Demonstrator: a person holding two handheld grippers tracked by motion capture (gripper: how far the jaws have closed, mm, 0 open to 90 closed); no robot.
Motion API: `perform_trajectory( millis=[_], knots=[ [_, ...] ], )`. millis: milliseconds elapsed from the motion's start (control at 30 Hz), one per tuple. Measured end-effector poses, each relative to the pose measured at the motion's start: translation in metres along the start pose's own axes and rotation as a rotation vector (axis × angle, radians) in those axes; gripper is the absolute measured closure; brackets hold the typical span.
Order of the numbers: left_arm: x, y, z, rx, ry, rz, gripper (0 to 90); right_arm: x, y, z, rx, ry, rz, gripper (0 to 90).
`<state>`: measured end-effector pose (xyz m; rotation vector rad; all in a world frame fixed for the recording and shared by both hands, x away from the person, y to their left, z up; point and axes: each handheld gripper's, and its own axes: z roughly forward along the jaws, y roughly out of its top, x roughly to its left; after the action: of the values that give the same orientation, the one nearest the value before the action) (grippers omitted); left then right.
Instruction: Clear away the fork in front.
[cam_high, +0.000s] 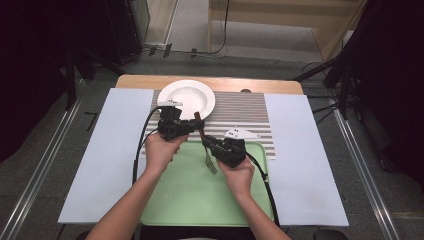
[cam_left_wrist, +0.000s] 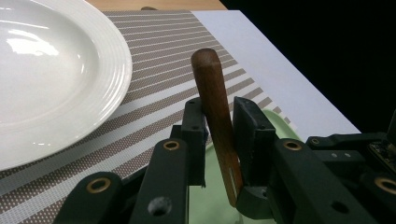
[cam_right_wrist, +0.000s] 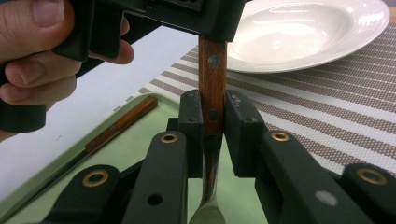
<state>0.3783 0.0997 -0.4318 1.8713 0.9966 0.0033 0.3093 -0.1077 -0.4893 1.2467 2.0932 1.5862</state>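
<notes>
A fork (cam_high: 210, 161) with a brown wooden handle (cam_left_wrist: 212, 88) hangs upright over the green tray (cam_high: 200, 200), tines down. My right gripper (cam_high: 206, 143) is shut on the lower part of the handle (cam_right_wrist: 212, 105), just above the metal neck. My left gripper (cam_high: 197, 123) comes in from the left. Its pads sit against the upper part of the same handle (cam_left_wrist: 218, 135), whose rounded end sticks out past the jaws. In the right gripper view the left gripper (cam_right_wrist: 208, 21) clamps the handle from above, with the person's hand (cam_right_wrist: 32, 56) around it.
A white deep plate (cam_high: 186, 97) stands on a striped placemat (cam_high: 245, 115) behind the tray. A wooden-handled knife (cam_right_wrist: 122, 122) lies in the tray near its left rim. Pale blue sheets (cam_high: 112, 150) flank the mat; the table's wooden far edge (cam_high: 250, 84) runs behind.
</notes>
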Motion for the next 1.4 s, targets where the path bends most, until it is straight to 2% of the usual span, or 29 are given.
perform_trajectory(
  millis=[100,167,200,300,400,467,533,633,767,833,900,1033,1200,1400],
  knots=[
    [0.001,0.000,-0.001,0.001,-0.026,-0.009,75.6,-0.001,0.000,0.000,-0.004,0.007,-0.006,74.5],
    [0.001,0.000,-0.001,0.001,-0.045,-0.014,76.2,-0.002,0.001,-0.001,-0.022,0.017,-0.040,64.2],
    [0.002,0.001,-0.001,0.002,-0.070,-0.032,77.0,-0.002,0.001,-0.002,-0.034,0.017,-0.061,59.4],
    [0.004,0.002,-0.003,-0.001,-0.125,-0.062,79.2,-0.003,0.003,-0.004,-0.038,0.039,-0.098,53.9],
    [0.004,0.003,-0.006,-0.013,-0.154,-0.072,79.8,-0.005,0.007,-0.006,0.003,0.074,-0.094,50.6],
    [0.005,0.004,-0.009,-0.027,-0.176,-0.093,79.8,-0.007,0.008,-0.006,0.011,0.093,-0.084,47.1],
    [0.004,0.006,-0.013,-0.031,-0.171,-0.089,79.9,-0.007,0.010,-0.006,0.029,0.102,-0.084,43.9],
    [0.003,0.009,-0.017,-0.020,-0.178,-0.088,79.9,-0.006,0.011,-0.009,0.037,0.110,-0.120,41.3],
    [0.001,0.013,-0.023,0.003,-0.196,-0.084,79.9,-0.007,0.013,-0.013,0.034,0.153,-0.101,32.6],
    [-0.001,0.013,-0.026,0.013,-0.205,-0.077,79.9,-0.006,0.013,-0.014,0.048,0.142,-0.129,29.5],
    [-0.002,0.014,-0.028,0.023,-0.209,-0.067,79.9,-0.005,0.013,-0.015,0.076,0.151,-0.150,28.9],
    [0.000,0.015,-0.032,0.044,-0.210,-0.068,79.8,-0.008,0.013,-0.017,0.092,0.186,-0.114,26.8],
    [0.003,0.014,-0.037,0.079,-0.219,-0.089,79.8,-0.011,0.015,-0.023,0.085,0.198,-0.115,26.0],
    [0.004,0.013,-0.047,0.110,-0.217,-0.083,79.9,-0.019,0.018,-0.033,0.079,0.211,-0.104,25.3]
  ],
)
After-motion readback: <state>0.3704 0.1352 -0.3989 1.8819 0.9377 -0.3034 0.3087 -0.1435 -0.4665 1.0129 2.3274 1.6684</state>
